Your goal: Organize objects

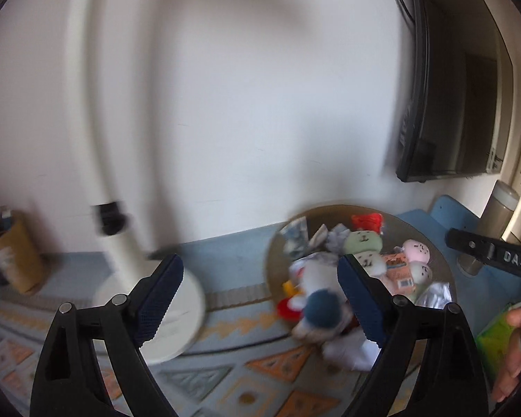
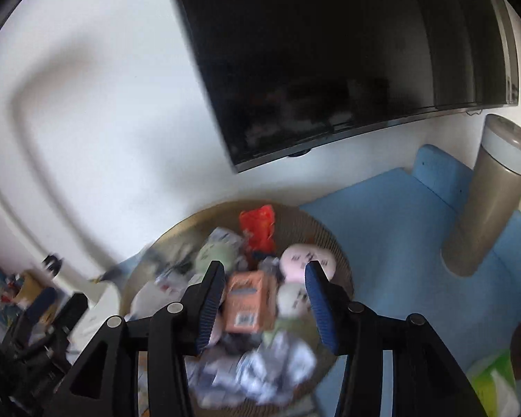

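Note:
A round brown tray (image 1: 430,239) (image 2: 337,243) holds a pile of small things: a red packet (image 1: 366,220) (image 2: 258,227), a green plush (image 1: 363,241) (image 2: 213,255), a pink plush (image 1: 416,250) (image 2: 307,257), an orange box (image 1: 397,269) (image 2: 248,304) and crumpled wrappers (image 2: 278,368). A white plush with a blue cap (image 1: 321,307) lies at the tray's near edge. My left gripper (image 1: 260,299) is open and empty, left of the tray. My right gripper (image 2: 265,305) is open and empty above the orange box. Both views are blurred.
A white lamp stand with a round base (image 1: 177,316) is left of the tray on a patterned rug (image 1: 225,375). A black TV (image 2: 330,52) hangs on the wall. A tan cylinder (image 2: 486,201) stands on a blue mat (image 2: 392,229). A green packet (image 1: 496,340) lies at right.

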Available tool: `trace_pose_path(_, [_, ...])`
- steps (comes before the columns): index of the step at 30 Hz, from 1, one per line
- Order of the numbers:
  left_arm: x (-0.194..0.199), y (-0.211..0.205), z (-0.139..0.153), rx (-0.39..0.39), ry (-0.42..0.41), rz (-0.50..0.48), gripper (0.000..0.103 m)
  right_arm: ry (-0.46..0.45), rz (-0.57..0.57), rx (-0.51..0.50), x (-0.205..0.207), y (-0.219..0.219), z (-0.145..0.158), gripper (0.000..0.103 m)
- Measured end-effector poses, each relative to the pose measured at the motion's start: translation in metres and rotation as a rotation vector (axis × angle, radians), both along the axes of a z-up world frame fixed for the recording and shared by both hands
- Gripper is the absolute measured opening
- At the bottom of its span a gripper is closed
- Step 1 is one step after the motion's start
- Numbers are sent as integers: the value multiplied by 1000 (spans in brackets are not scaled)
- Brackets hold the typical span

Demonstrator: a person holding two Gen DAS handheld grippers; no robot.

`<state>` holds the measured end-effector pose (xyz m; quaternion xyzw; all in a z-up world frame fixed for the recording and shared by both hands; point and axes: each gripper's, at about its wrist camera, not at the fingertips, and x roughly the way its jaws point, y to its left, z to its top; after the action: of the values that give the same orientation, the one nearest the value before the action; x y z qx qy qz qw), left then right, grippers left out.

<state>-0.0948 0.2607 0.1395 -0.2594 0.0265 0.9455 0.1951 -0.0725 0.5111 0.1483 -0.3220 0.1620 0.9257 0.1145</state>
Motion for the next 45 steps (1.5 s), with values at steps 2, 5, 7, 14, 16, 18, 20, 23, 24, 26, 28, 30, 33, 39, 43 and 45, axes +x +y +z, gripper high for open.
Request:
trace_pose_path(2, [15, -25, 5, 13, 9, 23, 90, 16, 21, 26, 21, -17, 6, 48])
trace_pose_path(5, [42, -65, 14, 14, 29, 84, 90, 40, 60, 50, 49, -43, 16, 56])
trace_pose_path(7, [62, -88, 14, 12, 25, 109, 94, 54, 103, 53, 67, -62, 19, 57])
trace_pose_path(14, [125, -159, -9, -23, -14, 211, 101, 21, 276, 100, 115, -152, -11, 57])
trace_pose_path(16, [141, -179, -22, -29, -31, 231, 101, -12, 328, 104, 121, -177, -29, 57])
trace_pose_path(18, [148, -194, -40, -40, -64, 270, 101, -44, 375, 104, 124, -198, -48, 57])
trace_pose_path(20, [150, -206, -55, -43, -107, 297, 101, -64, 400, 126, 125, -215, -64, 57])
trace_pose_path(23, [142, -217, -80, -61, -169, 345, 101, -117, 423, 170, 118, -234, -94, 57])
trace_pose_path(24, [136, -220, -90, -76, -196, 363, 101, -134, 428, 177, 115, -238, -105, 57])
trace_pose_path(26, [132, -222, -100, -91, -226, 374, 101, -157, 434, 169, 114, -241, -116, 57])
trace_pose_path(28, [129, -223, -107, -101, -263, 391, 101, -178, 423, 164, 112, -239, -127, 57])
trace_pose_path(30, [129, -222, -109, -115, -260, 393, 101, -200, 405, 175, 110, -237, -134, 57])
trace_pose_path(33, [114, -218, -126, -181, -393, 412, 103, -212, 398, 179, 107, -236, -138, 62])
trace_pose_path(39, [103, -225, -137, -124, -420, 432, 103, -248, 379, 192, 105, -236, -143, 74])
trace_pose_path(43, [100, -226, -140, -123, -419, 435, 103, -288, 387, 181, 100, -236, -147, 99])
trace_pose_path(45, [99, -226, -142, -123, -419, 436, 103, -290, 382, 186, 100, -236, -148, 101])
